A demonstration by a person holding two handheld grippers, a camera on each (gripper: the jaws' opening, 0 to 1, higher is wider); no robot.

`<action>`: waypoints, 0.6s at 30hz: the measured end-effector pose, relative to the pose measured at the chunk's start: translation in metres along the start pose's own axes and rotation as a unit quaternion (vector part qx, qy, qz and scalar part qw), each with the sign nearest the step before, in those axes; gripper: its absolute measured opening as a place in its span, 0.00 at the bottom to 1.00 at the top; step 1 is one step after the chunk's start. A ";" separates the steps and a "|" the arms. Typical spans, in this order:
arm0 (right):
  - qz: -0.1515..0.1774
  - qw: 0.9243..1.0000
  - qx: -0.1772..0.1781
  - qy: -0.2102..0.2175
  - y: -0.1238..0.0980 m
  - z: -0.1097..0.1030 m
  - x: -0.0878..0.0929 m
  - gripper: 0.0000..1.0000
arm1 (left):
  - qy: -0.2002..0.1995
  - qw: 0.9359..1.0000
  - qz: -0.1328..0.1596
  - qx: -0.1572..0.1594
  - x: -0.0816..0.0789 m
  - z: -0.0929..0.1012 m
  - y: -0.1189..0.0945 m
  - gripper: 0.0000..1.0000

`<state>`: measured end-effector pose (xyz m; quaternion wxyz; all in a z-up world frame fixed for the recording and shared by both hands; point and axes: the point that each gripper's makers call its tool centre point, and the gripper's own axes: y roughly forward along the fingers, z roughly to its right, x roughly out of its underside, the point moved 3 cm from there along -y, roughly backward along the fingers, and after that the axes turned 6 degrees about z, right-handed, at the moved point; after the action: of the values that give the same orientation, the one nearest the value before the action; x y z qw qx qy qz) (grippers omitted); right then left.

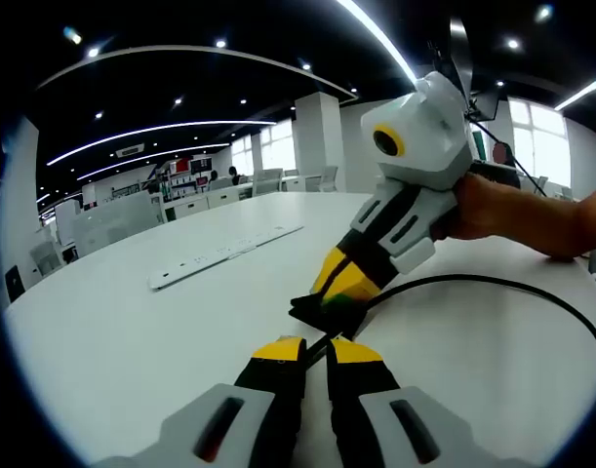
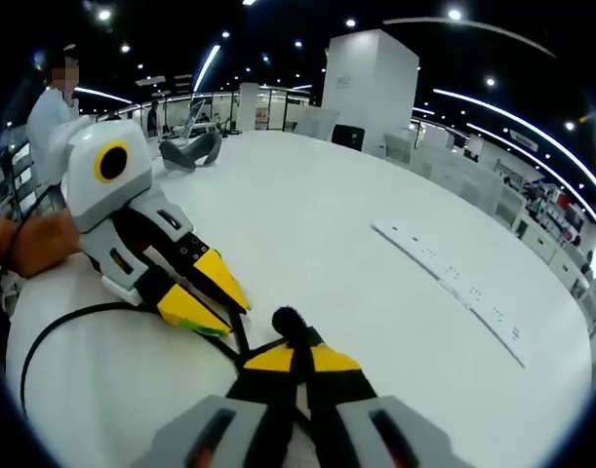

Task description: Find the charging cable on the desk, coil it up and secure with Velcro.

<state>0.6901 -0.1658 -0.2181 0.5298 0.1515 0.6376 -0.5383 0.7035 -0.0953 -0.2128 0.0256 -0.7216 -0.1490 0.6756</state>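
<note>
The black charging cable (image 1: 532, 289) lies on the white desk (image 1: 132, 341) in a wide loop that curves off to the right. One end runs between my left gripper's (image 1: 317, 351) yellow-tipped jaws, which are shut on it. My right gripper (image 1: 342, 285) comes in from the upper right and is shut on the flat black Velcro strap (image 1: 322, 312) just beyond my left tips. In the right gripper view, my right gripper (image 2: 298, 359) holds the strap's black end (image 2: 290, 320). The left gripper (image 2: 212, 295) sits close on its left, and the cable (image 2: 44, 341) loops behind it.
A long white power strip (image 1: 224, 255) (image 2: 454, 283) lies flat further out on the desk. A grey curved object (image 2: 190, 151) rests at the far end. A hand (image 1: 512, 210) grips the right gripper, and another hand (image 2: 34, 239) grips the left gripper. A person (image 2: 54, 112) stands behind.
</note>
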 end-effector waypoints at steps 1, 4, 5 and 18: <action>-0.001 1.000 0.004 0.001 -0.001 0.001 0.000 0.11 | 0.000 1.000 0.000 0.000 0.000 0.001 0.000 0.10; 0.005 1.000 0.007 0.026 -0.006 0.001 -0.005 0.18 | -0.001 1.000 0.001 0.000 0.000 0.004 -0.001 0.10; 0.009 0.999 0.007 0.033 -0.009 0.003 -0.009 0.19 | -0.001 1.000 0.000 -0.001 0.000 0.004 -0.001 0.10; -0.007 0.994 -0.037 0.107 -0.006 -0.002 -0.012 0.03 | -0.001 1.000 -0.002 -0.001 -0.001 -0.010 0.004 0.10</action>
<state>0.6893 -0.1619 -0.2057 0.4598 0.1843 0.7110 -0.4990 0.7138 -0.0974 -0.2120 0.0257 -0.7205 -0.1515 0.6763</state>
